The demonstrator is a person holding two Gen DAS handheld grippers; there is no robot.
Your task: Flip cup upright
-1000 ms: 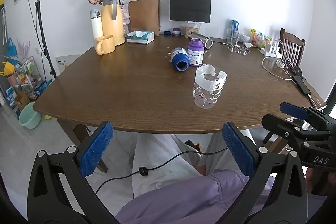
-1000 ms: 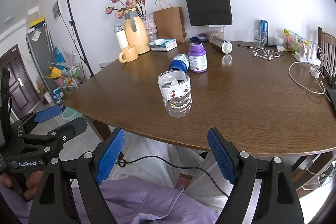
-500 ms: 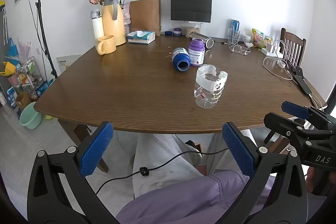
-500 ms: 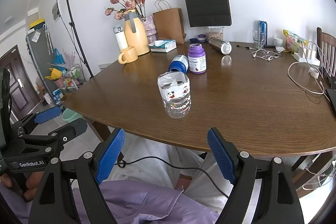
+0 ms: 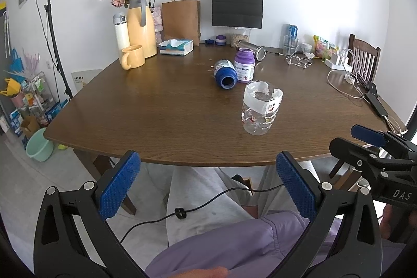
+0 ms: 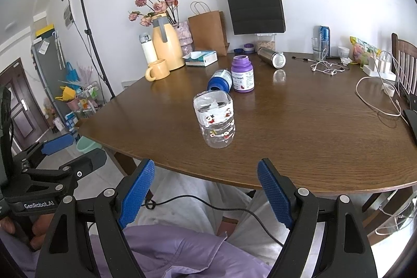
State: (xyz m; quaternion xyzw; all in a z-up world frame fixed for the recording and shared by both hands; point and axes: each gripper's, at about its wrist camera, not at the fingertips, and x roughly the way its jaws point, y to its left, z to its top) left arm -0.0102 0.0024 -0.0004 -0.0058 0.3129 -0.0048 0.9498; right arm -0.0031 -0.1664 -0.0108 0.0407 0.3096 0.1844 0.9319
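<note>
clear cup (image 6: 215, 119) stands near the table (image 6: 299, 127) front edge, apparently upside down; left gripper (image 5: 208, 184) and right gripper (image 6: 206, 189) wait over the lap, jaws wide, empty

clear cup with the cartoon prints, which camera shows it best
The right wrist view: the clear cup stands close and near centre, just ahead of the open right gripper, its prints facing the lens. The left wrist view shows the same cup smaller, off to the right and looking tilted.
</note>
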